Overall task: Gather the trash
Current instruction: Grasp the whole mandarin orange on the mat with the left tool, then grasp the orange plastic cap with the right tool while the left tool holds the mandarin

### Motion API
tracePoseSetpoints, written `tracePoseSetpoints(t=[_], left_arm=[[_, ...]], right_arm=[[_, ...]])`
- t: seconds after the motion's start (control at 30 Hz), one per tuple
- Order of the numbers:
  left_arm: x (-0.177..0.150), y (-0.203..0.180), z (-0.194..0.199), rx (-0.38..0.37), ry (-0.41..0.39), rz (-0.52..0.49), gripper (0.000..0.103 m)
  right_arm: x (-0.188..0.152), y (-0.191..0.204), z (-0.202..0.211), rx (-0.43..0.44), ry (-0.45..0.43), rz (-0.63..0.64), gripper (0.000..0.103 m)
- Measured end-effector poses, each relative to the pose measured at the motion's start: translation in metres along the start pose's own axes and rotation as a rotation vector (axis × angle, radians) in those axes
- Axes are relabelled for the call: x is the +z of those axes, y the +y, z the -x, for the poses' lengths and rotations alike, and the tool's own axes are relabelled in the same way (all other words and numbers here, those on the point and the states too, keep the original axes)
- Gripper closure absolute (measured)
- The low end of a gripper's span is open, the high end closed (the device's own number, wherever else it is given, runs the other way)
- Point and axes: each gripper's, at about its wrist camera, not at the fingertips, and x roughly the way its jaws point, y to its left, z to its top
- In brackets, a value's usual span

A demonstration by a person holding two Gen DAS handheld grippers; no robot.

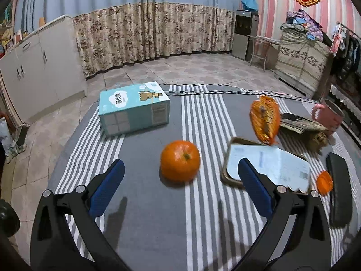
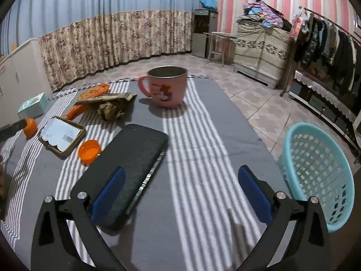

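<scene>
Striped grey-and-white cloth [image 1: 203,117] covers the table, with a floral curtain and pink striped wall behind. Left gripper [image 1: 180,187] hovers low over the cloth, jaws spread wide and holding nothing, an orange [image 1: 180,163] sitting right between the fingers, a bit ahead of them. Right gripper [image 2: 180,192] is wide open and empty too, its left finger over a black case [image 2: 133,164]. Trash-wise: an orange snack wrapper [image 1: 265,120] stands up against a crumpled brown bag [image 1: 302,126], just behind a small tray with paper in it [image 1: 268,162]. An orange cap [image 2: 89,151] lies between the tray and the case. Teal basket [image 2: 315,169] sits off the table's right edge, pink mug [image 2: 167,85] further back, tissue box [image 1: 134,107] far left.
</scene>
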Motion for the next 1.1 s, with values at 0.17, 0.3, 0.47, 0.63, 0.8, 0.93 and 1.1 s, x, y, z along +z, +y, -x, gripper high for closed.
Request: tracePoseSetpoints(t=[0.17,0.3,0.47,0.63,0.8,0.93,1.1], left_arm=[[0.0,-0.001,-0.02,-0.003,0.042,-0.02,0.024],[0.0,-0.002,-0.03,-0.034,0.072,-0.032,0.044],[0.003,0.002,-0.031,-0.068,0.073,-0.007,0.062],[-0.001,-0.003,-0.011,-0.098,0.031,-0.02,0.065],[-0.008,-0.021,0.013,-0.138,-0.022,-0.061,0.065],[-0.013,-0.03,0.019,-0.137,-0.037,-0.096,0.065],[-0.014,-0.024,0.017,-0.13,-0.036,-0.095,0.065]], right_arm=[[0.002,0.02,-0.006,0.032,0.014,0.04,0.005],[0.007,0.033,-0.007,0.068,0.019,0.079,0.005],[0.013,0.05,-0.006,0.09,0.013,0.112,0.006],[0.013,0.071,-0.012,0.116,0.033,0.161,0.016],[0.016,0.094,-0.028,0.159,0.087,0.208,0.029],[0.017,0.107,-0.038,0.172,0.111,0.239,0.038],[0.021,0.119,-0.048,0.187,0.126,0.27,0.042]])
